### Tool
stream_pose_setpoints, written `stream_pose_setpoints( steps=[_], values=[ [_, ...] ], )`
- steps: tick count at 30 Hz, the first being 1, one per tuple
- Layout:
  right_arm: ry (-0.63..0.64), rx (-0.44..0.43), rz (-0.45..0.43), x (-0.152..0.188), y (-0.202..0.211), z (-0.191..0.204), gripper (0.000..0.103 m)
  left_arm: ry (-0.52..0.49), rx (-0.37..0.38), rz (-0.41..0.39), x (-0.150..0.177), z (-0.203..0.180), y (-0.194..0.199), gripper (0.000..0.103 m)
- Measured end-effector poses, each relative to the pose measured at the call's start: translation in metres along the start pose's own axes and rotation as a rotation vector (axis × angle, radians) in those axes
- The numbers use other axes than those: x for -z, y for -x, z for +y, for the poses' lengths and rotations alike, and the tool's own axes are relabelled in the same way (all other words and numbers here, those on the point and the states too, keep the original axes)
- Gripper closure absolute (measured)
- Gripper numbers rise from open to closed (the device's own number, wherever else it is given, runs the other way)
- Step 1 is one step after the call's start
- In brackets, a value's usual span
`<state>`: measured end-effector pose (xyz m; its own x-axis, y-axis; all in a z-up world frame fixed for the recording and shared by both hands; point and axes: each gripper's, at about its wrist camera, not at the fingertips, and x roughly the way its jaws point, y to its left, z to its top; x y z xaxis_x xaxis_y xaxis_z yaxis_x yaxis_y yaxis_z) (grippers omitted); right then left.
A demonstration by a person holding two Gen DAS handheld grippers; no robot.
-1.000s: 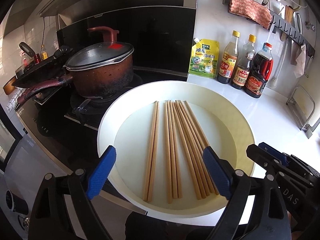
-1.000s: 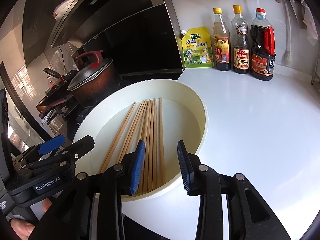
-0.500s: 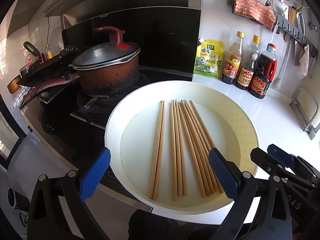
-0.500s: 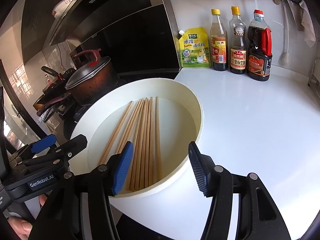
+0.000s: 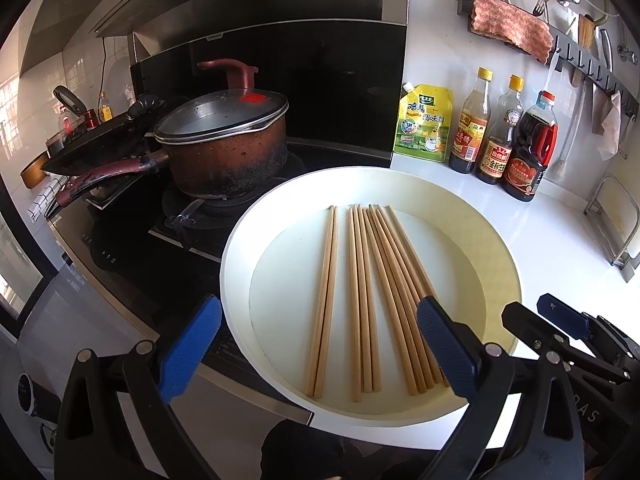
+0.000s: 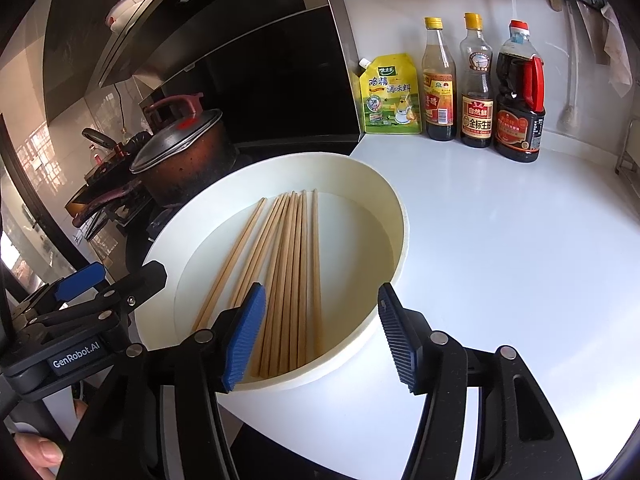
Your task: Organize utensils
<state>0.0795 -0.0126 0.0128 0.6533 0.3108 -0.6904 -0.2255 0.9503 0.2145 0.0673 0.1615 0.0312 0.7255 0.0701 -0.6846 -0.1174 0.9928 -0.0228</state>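
Several wooden chopsticks point(image 5: 372, 292) lie side by side in a round white basin point(image 5: 400, 178) on the counter; a pair point(image 5: 324, 300) lies apart at the left. They also show in the right wrist view point(image 6: 288, 272), in the basin point(image 6: 396, 204). My left gripper point(image 5: 316, 348) is open and empty, hovering over the basin's near rim. My right gripper point(image 6: 324, 336) is open and empty at the basin's near right rim. Each gripper shows in the other's view: the right one point(image 5: 568, 328) and the left one point(image 6: 92, 292).
A lidded pot point(image 5: 224, 148) and a black pan point(image 5: 96, 148) sit on the stove at left. A yellow seasoning pouch point(image 5: 424, 124) and three sauce bottles point(image 5: 500, 136) stand against the back wall. A wall rail with a cloth point(image 5: 512, 24) hangs above. White counter point(image 6: 520, 260) spreads right.
My right gripper has opened wider, from nearly shut to open. Both grippers have pulled back slightly from the basin. The chopsticks have not moved.
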Motion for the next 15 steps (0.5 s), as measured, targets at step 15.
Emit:
stream_pose_setpoints(
  steps=[15],
  values=[
    [0.016,-0.004,-0.001,-0.0003,0.0009,0.0030,0.047,0.001,0.009,0.008,-0.0005,-0.0008,-0.0011,0.006]
  ],
)
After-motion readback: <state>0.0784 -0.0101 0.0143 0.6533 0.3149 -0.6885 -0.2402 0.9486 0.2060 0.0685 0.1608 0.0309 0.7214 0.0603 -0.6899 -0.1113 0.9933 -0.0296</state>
